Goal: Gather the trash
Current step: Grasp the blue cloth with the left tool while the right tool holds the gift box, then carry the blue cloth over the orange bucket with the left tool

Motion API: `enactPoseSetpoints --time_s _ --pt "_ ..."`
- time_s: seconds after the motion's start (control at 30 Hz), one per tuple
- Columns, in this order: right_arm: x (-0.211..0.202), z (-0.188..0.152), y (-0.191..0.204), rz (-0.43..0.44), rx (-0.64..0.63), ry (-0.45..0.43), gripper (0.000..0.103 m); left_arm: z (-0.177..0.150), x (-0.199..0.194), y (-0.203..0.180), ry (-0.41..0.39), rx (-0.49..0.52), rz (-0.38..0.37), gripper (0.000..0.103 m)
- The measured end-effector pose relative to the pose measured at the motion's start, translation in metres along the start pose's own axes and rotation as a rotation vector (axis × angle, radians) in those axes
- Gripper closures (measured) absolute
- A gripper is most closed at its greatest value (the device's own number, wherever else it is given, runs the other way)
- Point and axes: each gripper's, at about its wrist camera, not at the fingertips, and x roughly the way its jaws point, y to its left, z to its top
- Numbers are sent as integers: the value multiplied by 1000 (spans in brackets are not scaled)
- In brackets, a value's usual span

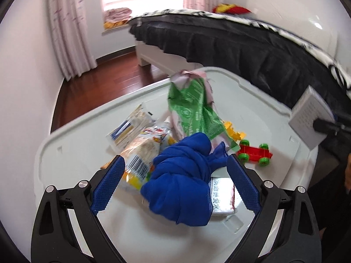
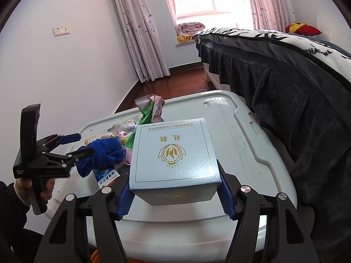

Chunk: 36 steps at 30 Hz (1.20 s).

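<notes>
My right gripper (image 2: 174, 176) is shut on a pale blue box with gold print (image 2: 173, 153), its pads pressing the box's two sides just above the white bin lid (image 2: 241, 135). In the left wrist view the same box (image 1: 311, 120) shows at the right edge. My left gripper (image 1: 175, 160) is open, with a knotted blue cloth (image 1: 182, 182) lying between its pads, which do not press on it. Behind the cloth sit a green wrapper (image 1: 195, 109), snack packets (image 1: 136, 144) and a small white carton (image 1: 221, 195). From the right wrist view, the left gripper (image 2: 85, 143) is beside the cloth (image 2: 103, 153), held by a hand.
A red toy car with green wheels (image 1: 254, 153) and a yellow toy (image 1: 232, 131) lie on the lid (image 1: 72, 153). A bed with a dark blanket (image 2: 296, 92) stands close on the right. A wood floor (image 1: 114, 74), curtains and a white wall lie beyond.
</notes>
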Motion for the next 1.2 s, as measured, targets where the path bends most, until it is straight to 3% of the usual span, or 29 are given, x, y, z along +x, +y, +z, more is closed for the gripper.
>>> enactPoseSetpoints --time_s 0.3,0.47,0.53,0.6,0.7,1.2 --pt "7 0 7 0 -20 13 40 -8 29 -11 56 39 -16 12" --pt "9 1 6 2 -14 17 40 -17 39 -16 57 53 26 12" --pt "9 1 6 3 -15 17 40 -20 41 -18 58 55 48 20" --pt "9 0 5 2 -13 17 40 -22 41 -18 55 40 49 38" --pt "9 0 4 3 -6 19 40 -23 37 -14 45 -14 77 46" --pt "3 -4 6 -6 -14 -2 40 -12 -16 -29 -20 -134 191 47"
